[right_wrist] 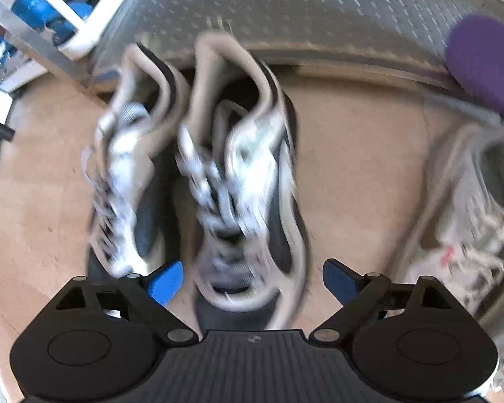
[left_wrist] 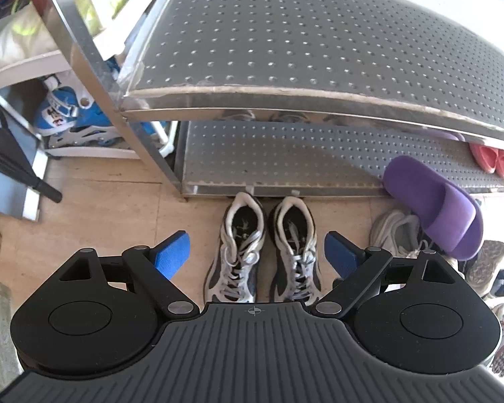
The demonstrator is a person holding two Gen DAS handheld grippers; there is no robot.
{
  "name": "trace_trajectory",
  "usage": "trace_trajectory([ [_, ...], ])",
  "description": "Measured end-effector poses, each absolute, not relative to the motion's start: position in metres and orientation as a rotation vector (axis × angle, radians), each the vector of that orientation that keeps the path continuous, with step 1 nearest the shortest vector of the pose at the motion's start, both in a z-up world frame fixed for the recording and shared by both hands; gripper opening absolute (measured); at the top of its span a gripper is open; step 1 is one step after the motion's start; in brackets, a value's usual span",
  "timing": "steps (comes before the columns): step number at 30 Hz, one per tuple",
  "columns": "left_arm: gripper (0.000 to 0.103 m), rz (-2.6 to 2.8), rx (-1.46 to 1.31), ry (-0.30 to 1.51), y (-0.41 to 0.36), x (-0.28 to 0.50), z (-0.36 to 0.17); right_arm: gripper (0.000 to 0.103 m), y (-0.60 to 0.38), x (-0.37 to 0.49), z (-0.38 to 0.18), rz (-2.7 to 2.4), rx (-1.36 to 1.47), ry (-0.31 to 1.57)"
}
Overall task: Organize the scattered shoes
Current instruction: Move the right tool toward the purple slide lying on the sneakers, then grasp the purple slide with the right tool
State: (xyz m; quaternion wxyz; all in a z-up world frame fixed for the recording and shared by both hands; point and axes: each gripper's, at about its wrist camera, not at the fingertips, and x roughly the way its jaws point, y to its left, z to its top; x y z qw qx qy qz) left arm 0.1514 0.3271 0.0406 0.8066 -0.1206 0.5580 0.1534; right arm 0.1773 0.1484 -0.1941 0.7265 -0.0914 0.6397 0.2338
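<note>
A pair of grey, white and black sneakers (left_wrist: 262,252) stands side by side on the tan floor, heels toward the metal shoe rack (left_wrist: 319,158). My left gripper (left_wrist: 257,255) is open above them, blue pads either side of the pair. In the right wrist view the same pair (right_wrist: 198,174) is close and blurred. My right gripper (right_wrist: 252,282) is open, its pads either side of the right sneaker's toe (right_wrist: 248,262). A purple slipper (left_wrist: 433,201) leans on the rack's lower shelf edge; it also shows in the right wrist view (right_wrist: 487,63).
A pale grey sneaker (left_wrist: 396,231) lies right of the pair, also in the right wrist view (right_wrist: 467,221). More shoes pile at far right (left_wrist: 494,268). Pink slippers (left_wrist: 490,158) sit on the lower shelf. Blue skates (left_wrist: 70,117) sit in a white rack at left.
</note>
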Motion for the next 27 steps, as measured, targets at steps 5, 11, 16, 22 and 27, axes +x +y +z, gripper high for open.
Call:
trace_trajectory([
  [5, 0.091, 0.323, -0.242, 1.198, 0.316, 0.154, 0.042, 0.076, 0.180, 0.135, -0.189, 0.698, -0.442, 1.234],
  [11, 0.091, 0.301, -0.216, 1.219, 0.299, 0.164, 0.041, 0.080, 0.192, 0.136, -0.166, 0.691, -0.441, 1.294],
  [16, 0.091, 0.274, -0.184, 1.216, 0.274, 0.174, 0.046, 0.087, 0.119, 0.143, -0.123, 0.618, -0.255, 1.424],
  [22, 0.091, 0.153, -0.108, 1.264, 0.219, 0.179, 0.038, 0.094, -0.017, 0.154, -0.054, 0.448, -0.131, 1.412],
  [27, 0.086, -0.005, 0.061, 1.367, 0.149, 0.180, 0.005, 0.095, -0.084, 0.169, -0.048, 0.343, -0.038, 1.387],
])
